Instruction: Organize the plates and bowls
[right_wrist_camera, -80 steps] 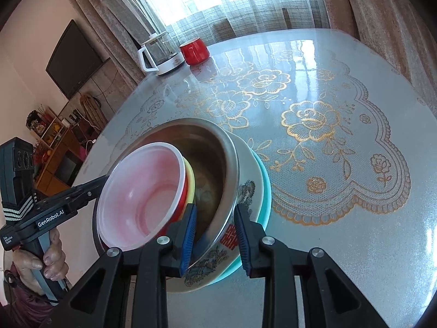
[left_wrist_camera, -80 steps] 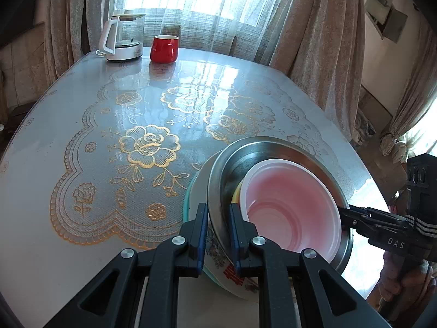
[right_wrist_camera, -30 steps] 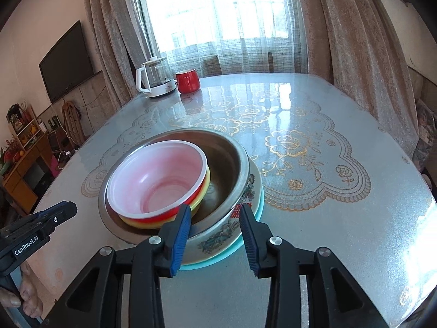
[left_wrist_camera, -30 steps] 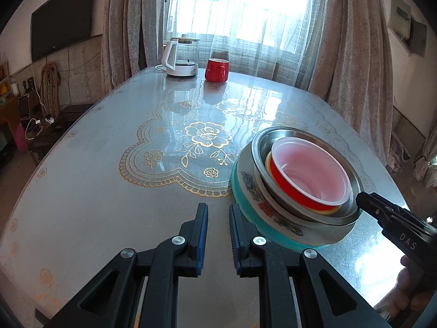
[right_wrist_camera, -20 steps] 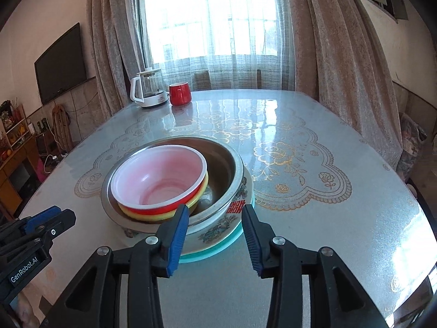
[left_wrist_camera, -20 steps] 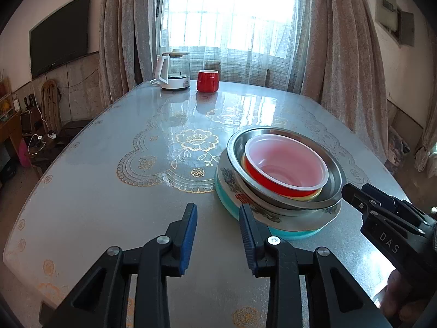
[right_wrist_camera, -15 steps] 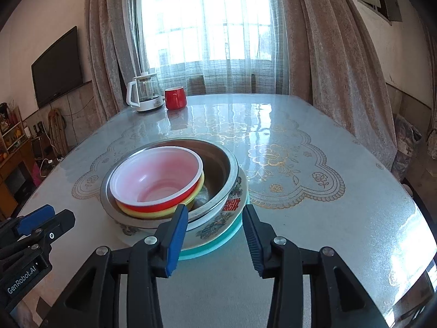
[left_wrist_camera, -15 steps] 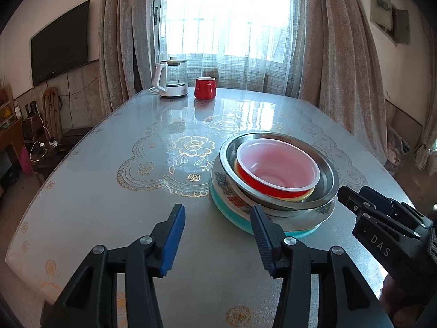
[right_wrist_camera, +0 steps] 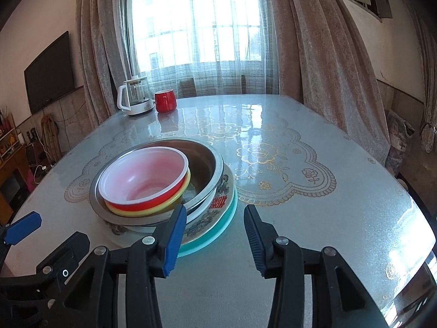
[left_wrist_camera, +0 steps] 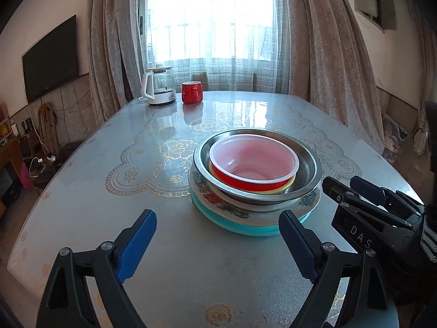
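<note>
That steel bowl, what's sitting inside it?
Inside the steel bowl, a red bowl nests in a yellow one. Anything beneath the yellow one is covered.

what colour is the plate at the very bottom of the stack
Teal; the bottom plate's edge shows best in the left wrist view.

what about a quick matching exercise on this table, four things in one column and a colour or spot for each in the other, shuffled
Things:
1. top bowl
2. bottom plate
3. kettle
4. metal basin

Matches:
a. teal
b. at the far end beside the red mug
c. holds the nested bowls
d. red outside, pale pink inside

Pairs: 1-d, 2-a, 3-b, 4-c
</note>
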`<state>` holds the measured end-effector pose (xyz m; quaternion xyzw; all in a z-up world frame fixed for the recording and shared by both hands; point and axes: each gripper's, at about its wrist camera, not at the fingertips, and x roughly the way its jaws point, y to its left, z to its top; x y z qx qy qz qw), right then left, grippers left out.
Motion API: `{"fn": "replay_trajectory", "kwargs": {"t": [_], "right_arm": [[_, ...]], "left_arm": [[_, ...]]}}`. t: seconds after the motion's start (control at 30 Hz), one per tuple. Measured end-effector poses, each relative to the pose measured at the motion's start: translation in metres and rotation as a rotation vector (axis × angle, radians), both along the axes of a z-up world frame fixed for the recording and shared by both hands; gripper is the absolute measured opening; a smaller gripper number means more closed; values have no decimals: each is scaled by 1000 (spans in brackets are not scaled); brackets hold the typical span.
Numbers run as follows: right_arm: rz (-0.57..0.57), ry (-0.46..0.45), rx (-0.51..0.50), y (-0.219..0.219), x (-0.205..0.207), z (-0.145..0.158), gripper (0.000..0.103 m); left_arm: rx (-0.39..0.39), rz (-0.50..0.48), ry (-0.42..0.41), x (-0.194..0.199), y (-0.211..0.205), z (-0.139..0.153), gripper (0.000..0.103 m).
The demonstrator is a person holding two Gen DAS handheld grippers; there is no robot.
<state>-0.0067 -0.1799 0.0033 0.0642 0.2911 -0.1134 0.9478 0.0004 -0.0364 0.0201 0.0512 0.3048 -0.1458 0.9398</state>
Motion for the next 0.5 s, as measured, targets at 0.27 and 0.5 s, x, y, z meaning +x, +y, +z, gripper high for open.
{"fn": "replay_trajectory", "kwargs": {"t": [0.27, 0.5], "right_arm": [[-5, 12, -3, -1, 2, -4, 45], [-11, 14, -3, -4, 4, -5, 45]], "left_arm": [[2, 35, 3, 5, 3, -4, 103], [5, 67, -13, 1, 4, -5, 103]]}}
